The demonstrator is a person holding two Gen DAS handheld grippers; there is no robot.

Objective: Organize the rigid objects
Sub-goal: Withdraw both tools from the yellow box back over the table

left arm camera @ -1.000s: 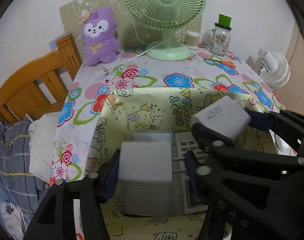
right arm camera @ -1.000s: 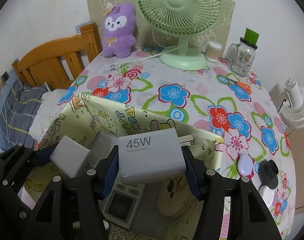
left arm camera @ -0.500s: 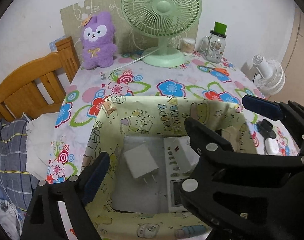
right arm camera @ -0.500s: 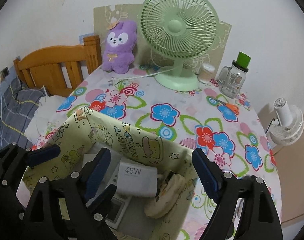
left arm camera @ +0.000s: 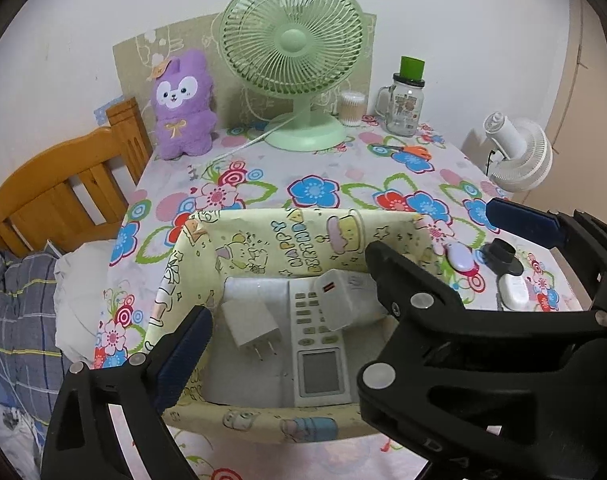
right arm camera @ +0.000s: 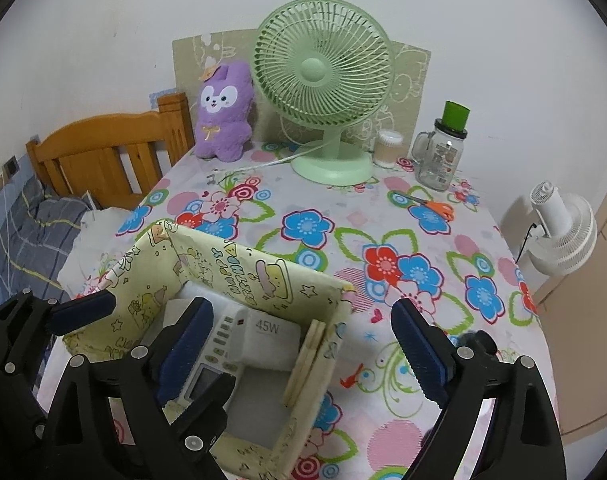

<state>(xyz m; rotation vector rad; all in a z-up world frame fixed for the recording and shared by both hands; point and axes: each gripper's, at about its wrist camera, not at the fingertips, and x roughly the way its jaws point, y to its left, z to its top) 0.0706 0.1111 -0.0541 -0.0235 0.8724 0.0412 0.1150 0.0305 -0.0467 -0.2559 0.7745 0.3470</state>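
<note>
Jaws wide and empty on both grippers, just opened, above the paper-lined box [left arm camera: 263,236] on the table [right arm camera: 343,216]. Small charger [left arm camera: 249,322], prongs toward the camera, below the left gripper [left arm camera: 283,320]; 45W charger [right arm camera: 269,336] lower left of the right gripper [right arm camera: 299,344], across the remote [left arm camera: 315,344]. Half hidden: wooden discs [right arm camera: 305,360].

In the left wrist view the right hand-held gripper [left arm camera: 431,248] hides the box's [left arm camera: 191,280] right wall and part of the larger charger [left arm camera: 335,300]. At lower left in the right wrist view, a black arm covers the remote's [right arm camera: 207,376] lower end.
</note>
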